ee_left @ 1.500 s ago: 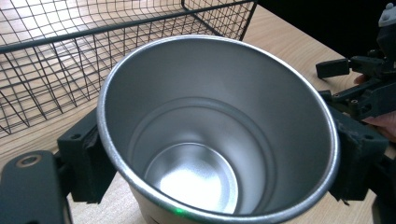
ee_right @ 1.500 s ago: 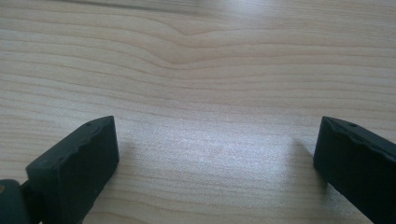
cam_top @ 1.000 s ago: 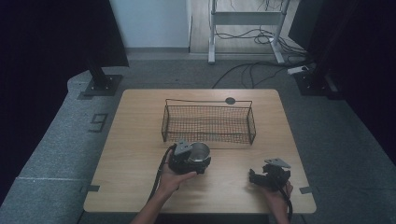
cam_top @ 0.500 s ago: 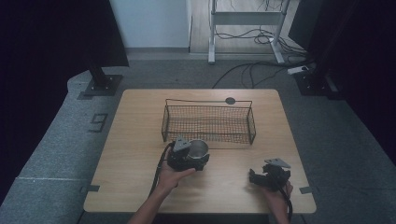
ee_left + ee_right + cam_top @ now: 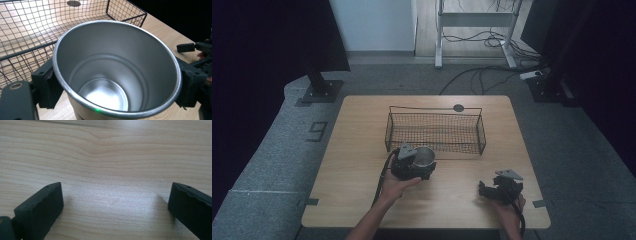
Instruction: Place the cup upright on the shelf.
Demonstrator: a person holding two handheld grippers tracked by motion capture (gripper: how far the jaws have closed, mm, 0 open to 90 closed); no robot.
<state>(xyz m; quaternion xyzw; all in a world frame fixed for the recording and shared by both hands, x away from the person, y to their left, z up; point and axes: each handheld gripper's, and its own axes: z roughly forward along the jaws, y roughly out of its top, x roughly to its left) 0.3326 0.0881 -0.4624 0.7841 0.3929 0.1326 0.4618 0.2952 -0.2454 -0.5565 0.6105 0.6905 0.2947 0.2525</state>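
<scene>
Near edge of basket: my left gripper (image 5: 424, 161) holds a metal cup (image 5: 424, 156) upright, just beside the front wall of the wire basket (image 5: 434, 114), on the wooden table (image 5: 357, 150).
Left tool: both pads press the cup's outer wall, one on each side just under the rim, as the left gripper view shows around the cup (image 5: 117, 75); a firm pinch.
Right tool: my right gripper (image 5: 486, 189) sits low at the table's near right corner, well apart from the cup; jaws spread wide over bare wood (image 5: 110, 170), nothing between them.
Cup, feel: I judge it thin-walled steel, empty, so light; stiff enough not to dent under this grip, but smooth and slightly tapered, so it could slip downward.
Where to hold: across the widest part below the rolled rim, which I expect stops the pads sliding off.
Basket: empty mesh, rim about level with the cup's mouth.
Caution: I'd lift clear of the front wire before crossing.
</scene>
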